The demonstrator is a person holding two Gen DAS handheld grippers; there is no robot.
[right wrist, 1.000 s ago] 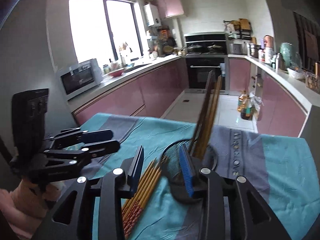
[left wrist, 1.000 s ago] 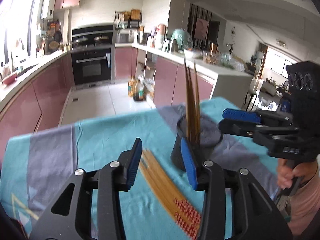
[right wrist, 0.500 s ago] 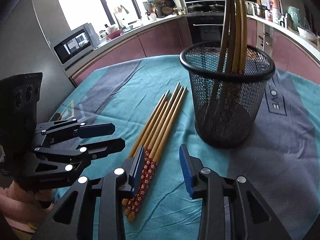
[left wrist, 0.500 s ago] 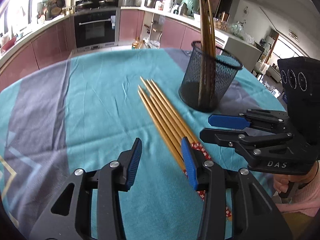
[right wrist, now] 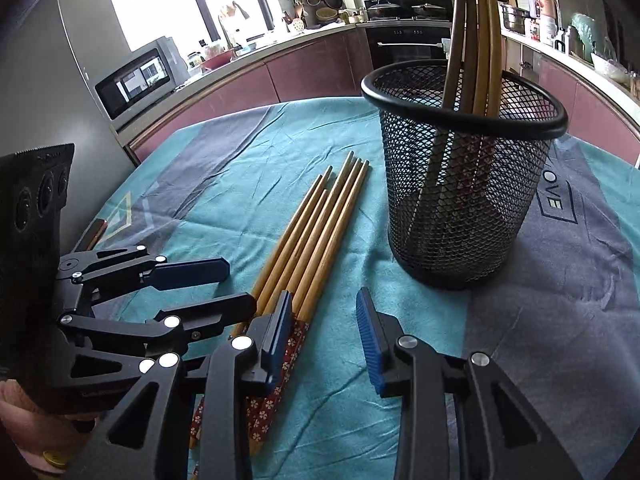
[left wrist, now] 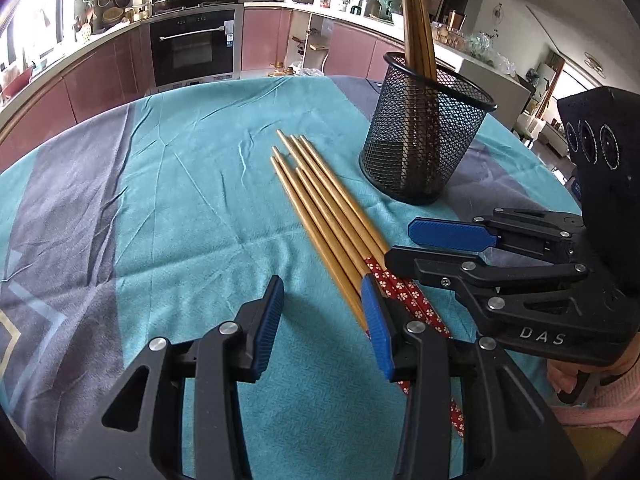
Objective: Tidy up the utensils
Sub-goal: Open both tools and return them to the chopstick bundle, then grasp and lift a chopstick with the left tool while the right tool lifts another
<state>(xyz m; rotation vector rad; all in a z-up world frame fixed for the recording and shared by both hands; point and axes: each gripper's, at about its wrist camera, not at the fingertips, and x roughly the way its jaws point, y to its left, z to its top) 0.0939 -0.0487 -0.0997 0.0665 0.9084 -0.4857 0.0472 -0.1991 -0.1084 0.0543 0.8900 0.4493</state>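
Across the middle of both frames spreads the teal and grey tablecloth (left wrist: 168, 208), and on it your job sits partly done. Upper right in each view stands the black mesh holder (right wrist: 460, 184), upright, with a few chopsticks (right wrist: 480, 40) already leaning inside it. That part you can count as finished.

What is left lies loose at centre frame: a bundle of bamboo chopsticks with red flowered handles (left wrist: 320, 208), flat on the cloth just beside the holder, tips pointing to the top of the frame. I count about six, though the handle ends are partly hidden under the tools.

Your left gripper (left wrist: 324, 320) sits at the bottom of its view, jaws parted with only cloth between them; the bundle lies under its right finger. Your right gripper (right wrist: 324, 328) has its jaws closing, nothing between them yet, the handles just beneath its left finger. Neither holds anything, so by my reckoning most of the work remains.
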